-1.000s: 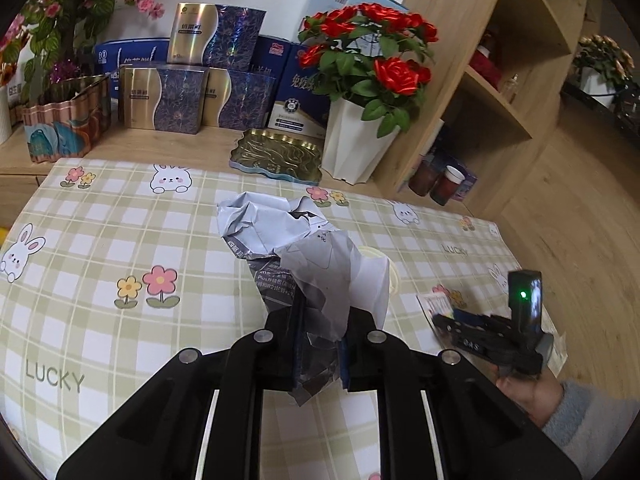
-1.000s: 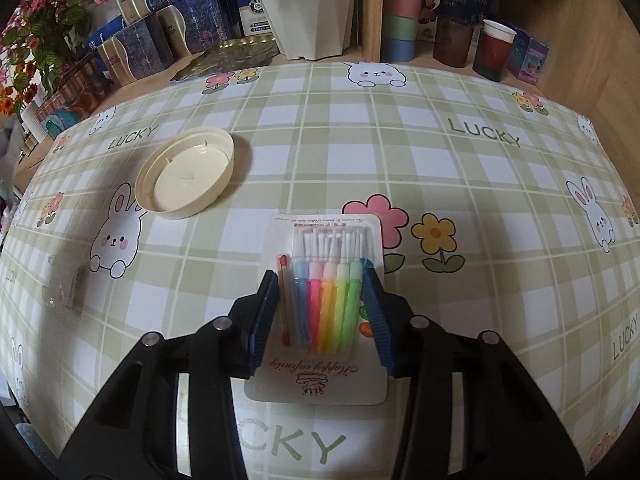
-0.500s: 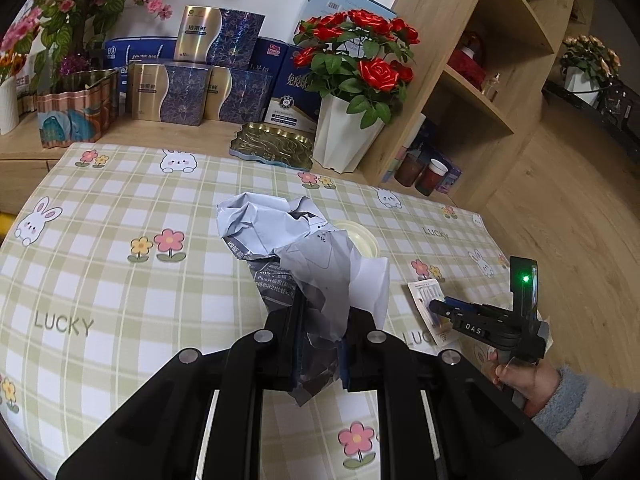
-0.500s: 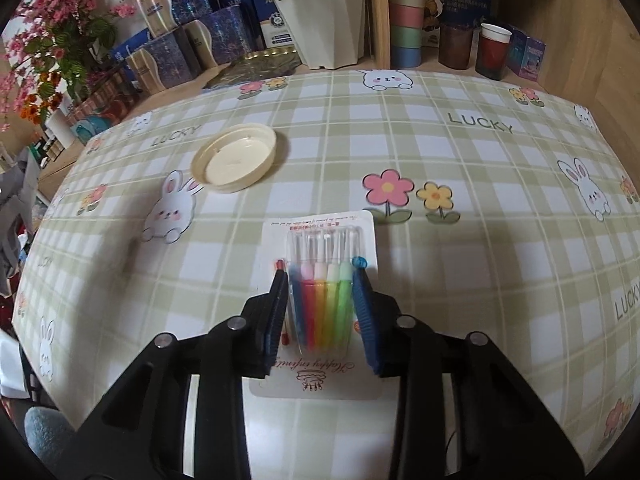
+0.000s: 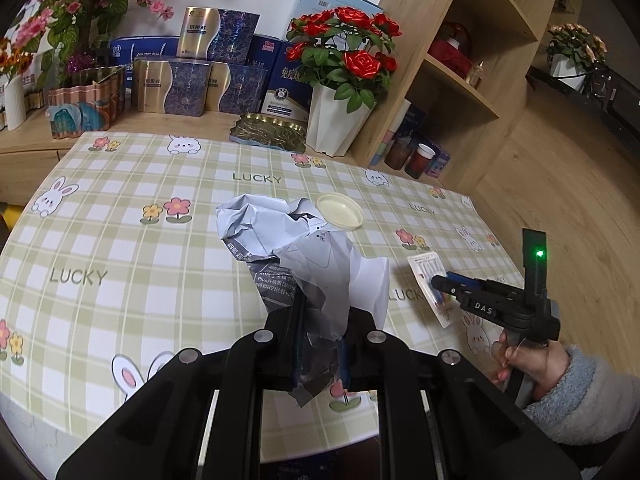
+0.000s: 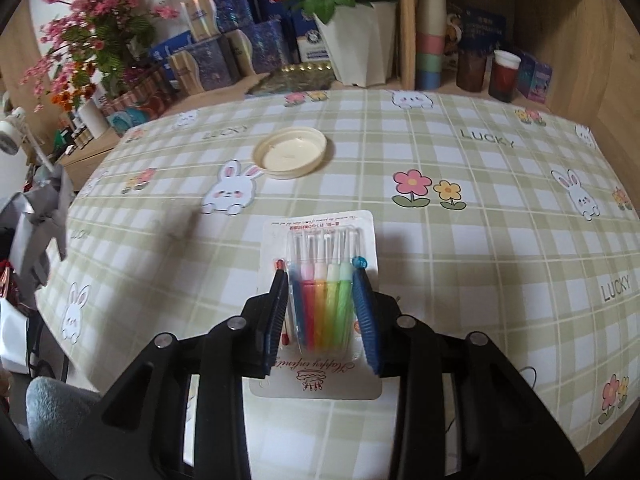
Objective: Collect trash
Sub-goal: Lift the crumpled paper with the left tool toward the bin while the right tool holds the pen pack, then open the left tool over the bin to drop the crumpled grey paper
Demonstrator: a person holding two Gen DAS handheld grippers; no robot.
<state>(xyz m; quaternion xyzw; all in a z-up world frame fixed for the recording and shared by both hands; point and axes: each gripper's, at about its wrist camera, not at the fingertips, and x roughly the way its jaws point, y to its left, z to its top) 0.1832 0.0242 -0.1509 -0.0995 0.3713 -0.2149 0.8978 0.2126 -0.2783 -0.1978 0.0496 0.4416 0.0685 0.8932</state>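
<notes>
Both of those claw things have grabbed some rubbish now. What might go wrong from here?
The right gripper pinches only the raised bubble of the candle pack, and its jaws have just been closing. The flat card might twist or slip out.

The left gripper clamps just the lower end of the crumpled wrapper, so the loose top may flop or snag.

The cream lid lies on the table and might be forgotten.

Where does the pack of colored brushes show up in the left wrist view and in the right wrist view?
Left wrist: pack of colored brushes at right of middle, in the right gripper.
Right wrist: pack low in the center, between the blue pads.
Shared landmark: cream round lid on the tablecloth, beyond the pack.
</notes>
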